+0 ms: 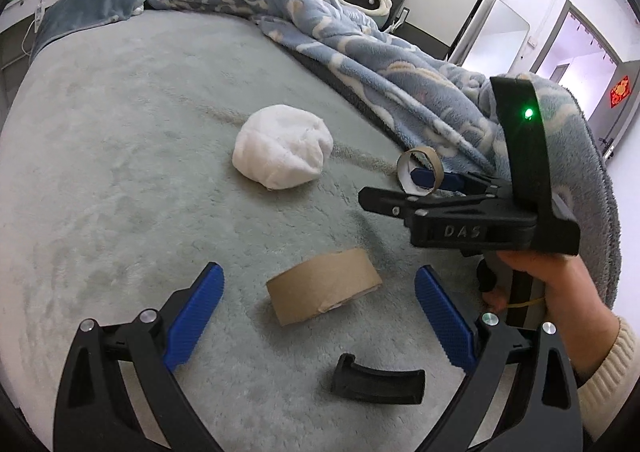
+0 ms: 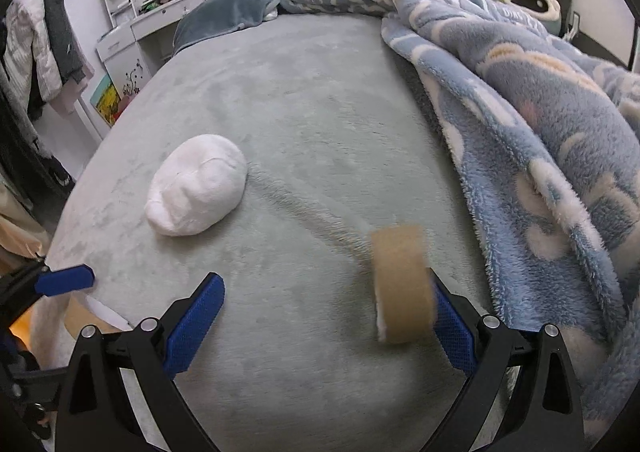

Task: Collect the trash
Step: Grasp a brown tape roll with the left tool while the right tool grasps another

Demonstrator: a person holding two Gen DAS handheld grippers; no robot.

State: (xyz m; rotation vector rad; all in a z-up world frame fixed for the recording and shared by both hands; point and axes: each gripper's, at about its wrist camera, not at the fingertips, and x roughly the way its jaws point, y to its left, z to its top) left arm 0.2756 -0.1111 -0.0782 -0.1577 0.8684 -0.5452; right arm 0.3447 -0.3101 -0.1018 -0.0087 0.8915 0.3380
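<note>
Left wrist view, left to right. Grey-green bed cover lies bare across the whole left half, its edge curving down at far left. White cloth bundle sits mid-bed, well apart from everything else. Left gripper jaws spread wide, grasping nothing; flattened cardboard tube lies on the cover between the blue pads, touching neither. Small black curved part lies just below it. Further right, the right gripper carries a second cardboard tube threaded over one blue finger; its body reads "DAS". The person's hand grips the handle. Blue fleece blanket bounds the open cover along the right.

Right wrist view: right gripper jaws wide apart, not clenched; the tube, blurred, hangs on the right finger. Open cover ahead, blanket edge close at right.
</note>
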